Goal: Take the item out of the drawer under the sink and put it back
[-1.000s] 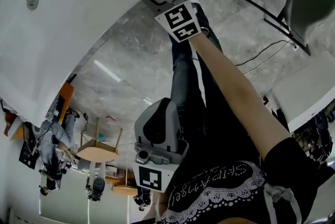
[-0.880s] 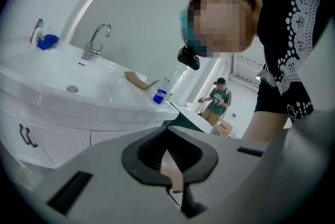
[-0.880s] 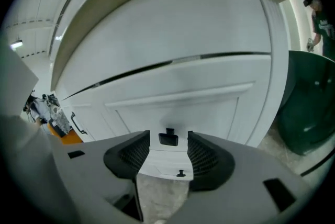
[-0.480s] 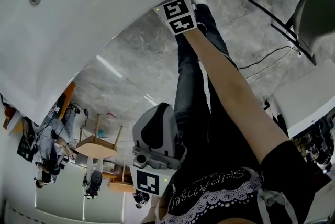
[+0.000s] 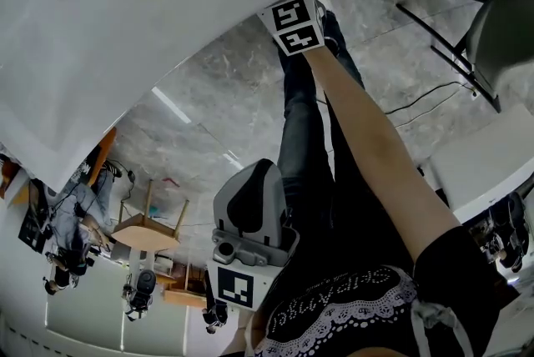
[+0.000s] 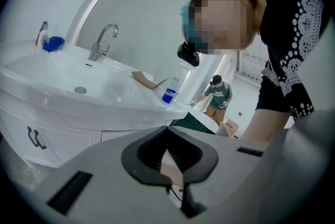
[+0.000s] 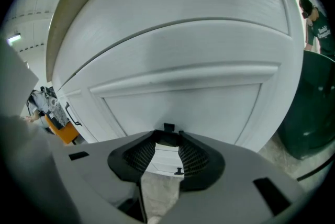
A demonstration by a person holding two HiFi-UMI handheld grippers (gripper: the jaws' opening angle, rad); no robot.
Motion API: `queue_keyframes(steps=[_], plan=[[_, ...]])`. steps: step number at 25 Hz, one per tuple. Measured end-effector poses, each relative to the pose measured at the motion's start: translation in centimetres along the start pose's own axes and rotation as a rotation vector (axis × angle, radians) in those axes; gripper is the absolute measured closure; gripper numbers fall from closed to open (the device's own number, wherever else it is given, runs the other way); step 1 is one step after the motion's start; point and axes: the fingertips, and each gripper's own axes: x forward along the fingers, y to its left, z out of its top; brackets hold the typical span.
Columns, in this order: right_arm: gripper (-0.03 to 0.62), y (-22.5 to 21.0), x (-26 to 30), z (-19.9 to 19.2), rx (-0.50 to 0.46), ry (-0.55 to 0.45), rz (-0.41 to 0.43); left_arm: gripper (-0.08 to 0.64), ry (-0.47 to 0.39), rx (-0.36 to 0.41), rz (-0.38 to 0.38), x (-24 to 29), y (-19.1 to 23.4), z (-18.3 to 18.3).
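Two tools by the cabinet [image 7: 157, 45] under the sink [image 6: 52, 79].
Right tool [image 7: 167, 140], jaws apart and lately closing, flanks the small black handle [image 7: 168, 127] on the shut drawer front [image 7: 183, 105]; left tool [image 6: 167, 133] has its jaws together, empty. No view shows the item.

Right hand-held gripper [image 7: 168, 136] closing around a handle [image 7: 168, 127]; left hand-held gripper [image 6: 167, 131] shut.

We see: sink [image 6: 47, 76] glossy white, smooth; faucet [image 6: 98, 49] polished metal; cabinet front [image 7: 178, 60] matt white, smooth; floor [image 5: 225, 80] grey veined stone, shiny.
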Motion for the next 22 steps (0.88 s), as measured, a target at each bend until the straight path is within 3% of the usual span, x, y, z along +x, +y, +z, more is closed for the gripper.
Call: queue_keyframes(steps=[12,22], plan=[[0.446,1.8,-7.5,-7.0,0.001,0.058,0.034,0.557,-0.03,0.01,-0.014,0.2,-0.4,0.8],[0.449,2.0,-8.0,-7.4,-0.023,0.069,0.039,0.557,-0.027,0.003,-0.01,-0.3,-0.8,0.5]])
